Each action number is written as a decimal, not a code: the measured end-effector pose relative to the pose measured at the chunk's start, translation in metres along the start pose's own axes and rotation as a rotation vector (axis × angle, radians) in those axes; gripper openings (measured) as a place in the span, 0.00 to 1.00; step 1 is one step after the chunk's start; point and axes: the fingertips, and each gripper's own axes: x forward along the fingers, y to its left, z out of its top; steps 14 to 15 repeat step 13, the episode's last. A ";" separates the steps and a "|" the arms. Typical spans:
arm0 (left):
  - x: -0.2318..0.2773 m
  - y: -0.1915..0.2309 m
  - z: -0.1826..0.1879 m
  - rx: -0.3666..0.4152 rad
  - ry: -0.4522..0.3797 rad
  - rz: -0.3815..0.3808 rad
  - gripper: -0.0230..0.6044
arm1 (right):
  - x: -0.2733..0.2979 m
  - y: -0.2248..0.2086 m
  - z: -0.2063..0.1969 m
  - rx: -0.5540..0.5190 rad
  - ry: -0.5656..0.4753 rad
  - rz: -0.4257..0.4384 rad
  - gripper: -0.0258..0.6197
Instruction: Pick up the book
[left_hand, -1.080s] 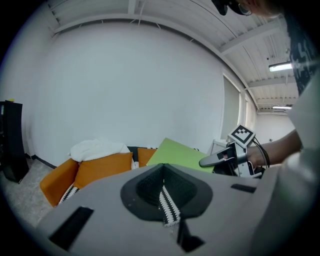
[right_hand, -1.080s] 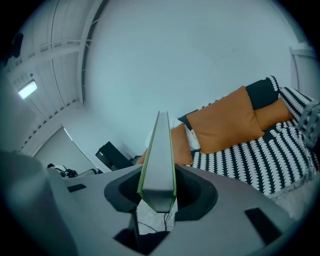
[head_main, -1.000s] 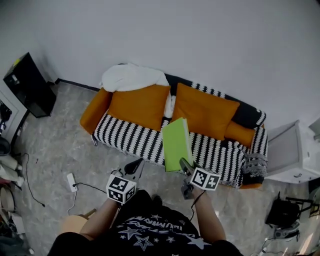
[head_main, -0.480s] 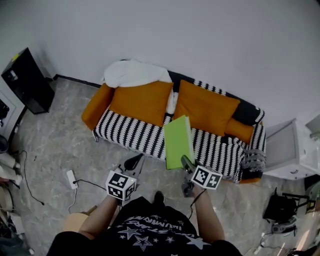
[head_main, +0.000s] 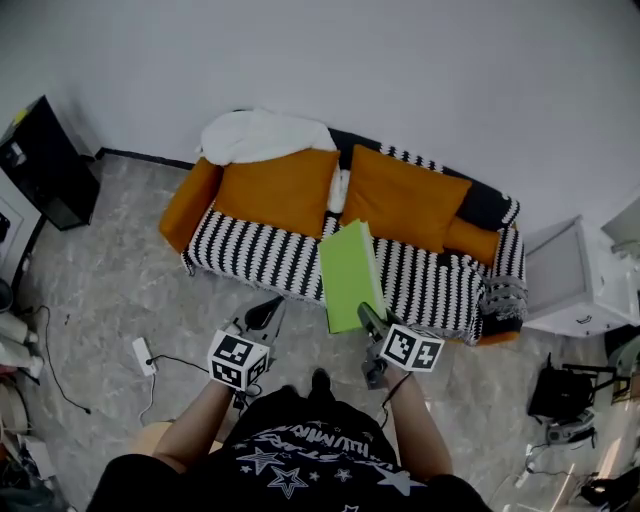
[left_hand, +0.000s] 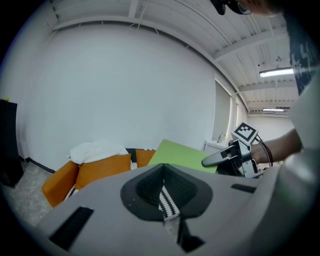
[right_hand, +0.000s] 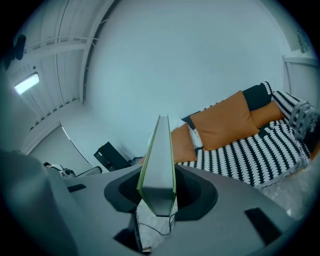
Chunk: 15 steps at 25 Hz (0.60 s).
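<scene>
The right gripper (head_main: 368, 320) pinches the green book (head_main: 350, 277) by its near edge, over the front edge of the sofa (head_main: 255, 262); the left gripper (head_main: 263, 318), jaws pressed together, hangs beside it. Only the right gripper view shows the book's (right_hand: 159, 165) page edge.

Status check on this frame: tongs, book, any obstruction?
Copy: right tongs shut on green book, held clear of the striped sofa. Empty left tongs shut. Nothing blocking.

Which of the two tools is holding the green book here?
The right tool, shut on the near edge of the green book. The left tool beside it has its jaws together and holds nothing.
</scene>
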 end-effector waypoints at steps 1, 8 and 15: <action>-0.001 -0.002 0.000 0.001 -0.002 -0.005 0.04 | -0.002 0.001 -0.002 -0.001 -0.001 -0.002 0.28; 0.000 -0.013 -0.003 -0.005 -0.010 -0.031 0.04 | -0.012 -0.001 -0.016 -0.004 0.010 -0.016 0.28; -0.001 -0.016 -0.008 -0.002 -0.001 -0.042 0.04 | -0.016 -0.002 -0.018 -0.001 0.007 -0.024 0.28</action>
